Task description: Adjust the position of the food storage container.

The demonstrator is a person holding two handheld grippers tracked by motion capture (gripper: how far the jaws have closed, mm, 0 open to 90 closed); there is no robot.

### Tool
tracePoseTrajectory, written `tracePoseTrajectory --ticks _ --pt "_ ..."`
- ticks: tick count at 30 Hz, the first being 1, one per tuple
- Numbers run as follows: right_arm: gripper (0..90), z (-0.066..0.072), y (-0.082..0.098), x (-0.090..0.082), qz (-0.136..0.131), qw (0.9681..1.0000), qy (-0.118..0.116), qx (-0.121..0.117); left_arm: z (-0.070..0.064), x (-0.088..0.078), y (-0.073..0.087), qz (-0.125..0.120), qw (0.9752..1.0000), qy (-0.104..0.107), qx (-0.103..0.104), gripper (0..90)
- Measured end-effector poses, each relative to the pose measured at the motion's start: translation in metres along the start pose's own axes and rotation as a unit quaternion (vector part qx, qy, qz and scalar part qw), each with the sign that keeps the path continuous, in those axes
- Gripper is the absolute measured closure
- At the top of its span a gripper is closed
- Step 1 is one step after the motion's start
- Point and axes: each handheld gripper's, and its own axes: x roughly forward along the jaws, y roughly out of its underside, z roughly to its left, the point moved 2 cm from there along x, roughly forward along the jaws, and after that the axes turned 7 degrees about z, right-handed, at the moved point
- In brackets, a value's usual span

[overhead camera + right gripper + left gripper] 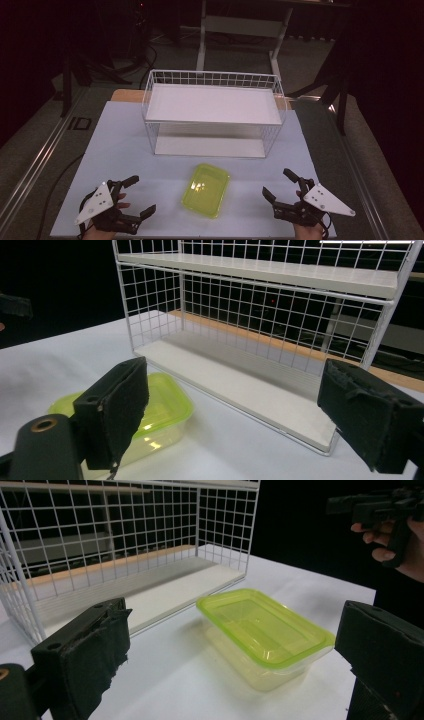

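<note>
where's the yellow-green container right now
In the high view the container sits on the table, just before the wire shelf, between the left gripper and right gripper.

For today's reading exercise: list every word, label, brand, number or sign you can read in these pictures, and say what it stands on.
None can be read: the yellow-green lidded container, white wire shelf rack, table, left gripper and right gripper bear no legible text.

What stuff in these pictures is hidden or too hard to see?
- Yellow-green lidded container: in the right gripper view its near end is covered by that gripper's own jaw.
- Wire shelf rack: its top is cut off by the left gripper view's upper edge.
- Right gripper: far off in the left gripper view, dark and cut by the edge.
- Room behind the rack: too dark in the high view.
</note>
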Motion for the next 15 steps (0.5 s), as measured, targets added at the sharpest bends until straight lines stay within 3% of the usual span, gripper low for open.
tracePoseTrajectory --ticks 6,15 --pt "13.0 0.0052 -0.0016 0.0005 -0.004 1.0 -0.007 -0.003 0.0 -0.0004 0.0005 0.002 1.0 0.0 0.001 2.0" --pt "12.6 0.0103 -0.0012 0.0052 0.013 0.9996 -0.026 -0.003 -0.0026 0.0013 -0.0004 0.004 0.9999 0.008 0.006 2.0"
